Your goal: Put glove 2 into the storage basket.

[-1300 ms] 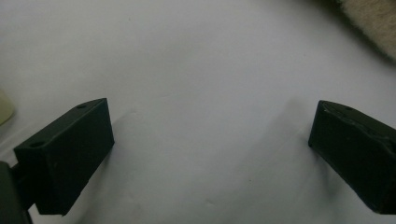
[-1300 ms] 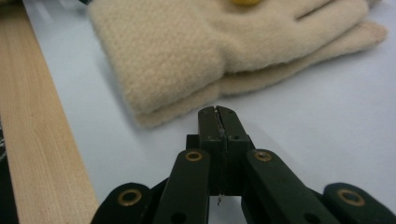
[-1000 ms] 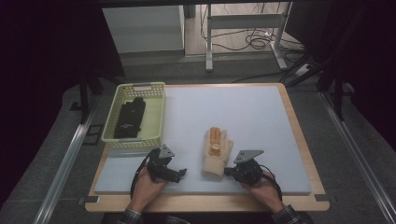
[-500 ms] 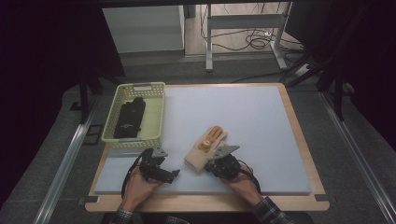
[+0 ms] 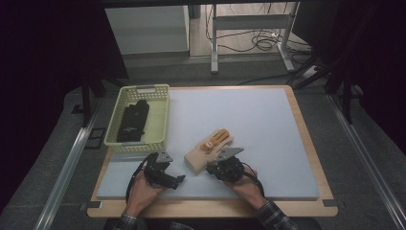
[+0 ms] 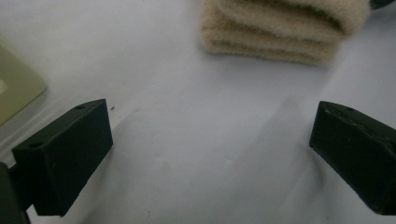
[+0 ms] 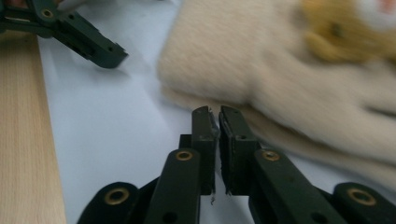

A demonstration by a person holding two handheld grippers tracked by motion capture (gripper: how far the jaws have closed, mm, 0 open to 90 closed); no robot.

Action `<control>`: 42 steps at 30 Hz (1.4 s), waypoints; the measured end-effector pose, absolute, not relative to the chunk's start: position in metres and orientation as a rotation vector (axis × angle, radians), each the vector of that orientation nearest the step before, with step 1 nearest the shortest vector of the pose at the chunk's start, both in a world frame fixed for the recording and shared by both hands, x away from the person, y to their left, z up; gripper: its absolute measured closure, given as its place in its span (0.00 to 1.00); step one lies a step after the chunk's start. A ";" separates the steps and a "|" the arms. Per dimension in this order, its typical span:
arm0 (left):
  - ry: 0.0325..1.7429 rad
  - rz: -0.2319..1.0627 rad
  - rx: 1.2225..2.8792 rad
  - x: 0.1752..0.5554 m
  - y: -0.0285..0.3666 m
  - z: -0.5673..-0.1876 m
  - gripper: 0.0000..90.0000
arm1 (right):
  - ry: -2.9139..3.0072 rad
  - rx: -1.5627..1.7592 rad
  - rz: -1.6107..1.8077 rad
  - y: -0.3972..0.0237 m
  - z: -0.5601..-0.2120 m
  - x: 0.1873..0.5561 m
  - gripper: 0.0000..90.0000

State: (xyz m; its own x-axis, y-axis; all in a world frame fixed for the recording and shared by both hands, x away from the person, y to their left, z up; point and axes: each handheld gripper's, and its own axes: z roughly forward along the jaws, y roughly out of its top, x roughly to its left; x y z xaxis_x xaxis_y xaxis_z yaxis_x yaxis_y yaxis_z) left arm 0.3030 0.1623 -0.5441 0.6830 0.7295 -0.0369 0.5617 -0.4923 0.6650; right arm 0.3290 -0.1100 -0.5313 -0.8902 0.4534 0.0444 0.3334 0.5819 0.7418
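My right gripper (image 7: 218,112), jaws just parting to a bare slit with nothing between them, sits at the edge of the cream glove (image 5: 207,149) on the mat (image 5: 268,129), my left gripper (image 5: 178,179) wide open beside it.

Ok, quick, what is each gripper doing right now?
Left gripper: open, nothing between its jaws, short of the cream glove.
Right gripper: jaws just easing apart, a thin gap, nothing held, tips at the glove's cuff edge.
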 end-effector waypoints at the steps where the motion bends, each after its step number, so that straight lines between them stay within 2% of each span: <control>1: 0.983 0.328 2.231 0.303 0.161 -0.544 0.00 | 2.647 0.674 1.191 -0.115 -0.530 0.329 0.89; 7: 0.968 0.318 2.241 0.305 0.154 -0.544 0.00 | 2.579 0.744 1.166 -0.151 -0.525 0.331 0.81; 16: 0.939 0.311 2.244 0.306 0.146 -0.543 0.00 | 2.453 0.906 1.067 -0.215 -0.526 0.339 0.61; 20: 0.931 0.307 2.247 0.307 0.143 -0.543 0.00 | 2.389 1.006 1.043 -0.244 -0.529 0.344 0.48; 26: 0.903 0.313 2.249 0.311 0.134 -0.537 0.00 | 2.293 1.115 0.965 -0.274 -0.529 0.350 0.23; 31: 0.888 0.303 2.263 0.319 0.124 -0.529 0.00 | 2.293 1.145 0.958 -0.277 -0.530 0.353 0.20; 42: 0.877 0.219 2.287 0.352 0.092 -0.512 0.00 | 2.288 1.144 0.965 -0.278 -0.531 0.352 0.20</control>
